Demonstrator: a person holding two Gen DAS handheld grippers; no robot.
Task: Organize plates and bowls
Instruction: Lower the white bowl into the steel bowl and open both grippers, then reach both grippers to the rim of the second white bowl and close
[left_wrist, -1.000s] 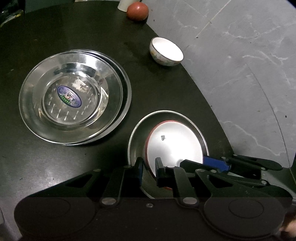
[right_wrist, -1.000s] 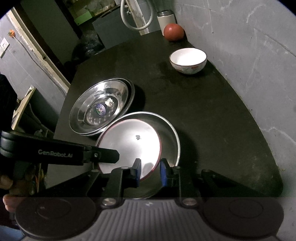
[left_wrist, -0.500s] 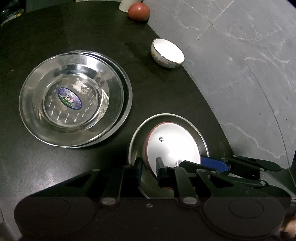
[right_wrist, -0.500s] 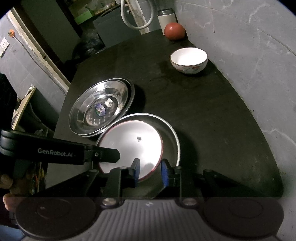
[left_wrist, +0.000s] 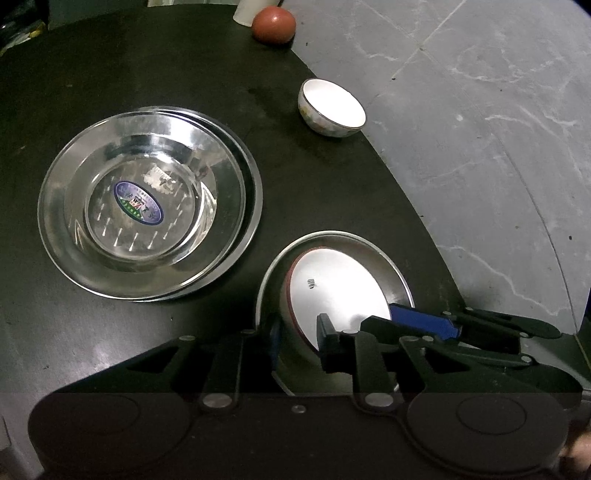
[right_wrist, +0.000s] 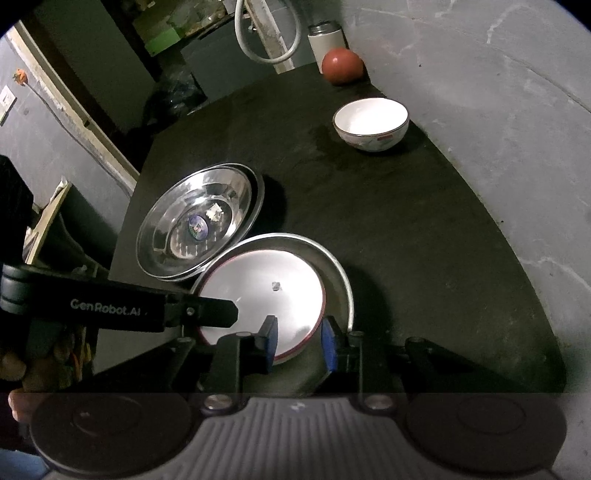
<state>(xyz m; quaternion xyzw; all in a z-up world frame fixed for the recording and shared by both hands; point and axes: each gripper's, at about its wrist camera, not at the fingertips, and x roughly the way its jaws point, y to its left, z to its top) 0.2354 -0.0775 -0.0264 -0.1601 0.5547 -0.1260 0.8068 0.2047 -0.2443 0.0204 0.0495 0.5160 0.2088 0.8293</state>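
Spanning dark round table (left_wrist: 332, 177), grey marbled floor (left_wrist: 480, 110)

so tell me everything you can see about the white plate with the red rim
The white plate is round and glossy, with a thin red rim and a small dark mark near its middle. It lies tilted inside a shallow steel plate at the near end of the black table. The left gripper straddles its rim, jaws opening; the right gripper straddles its near edge.
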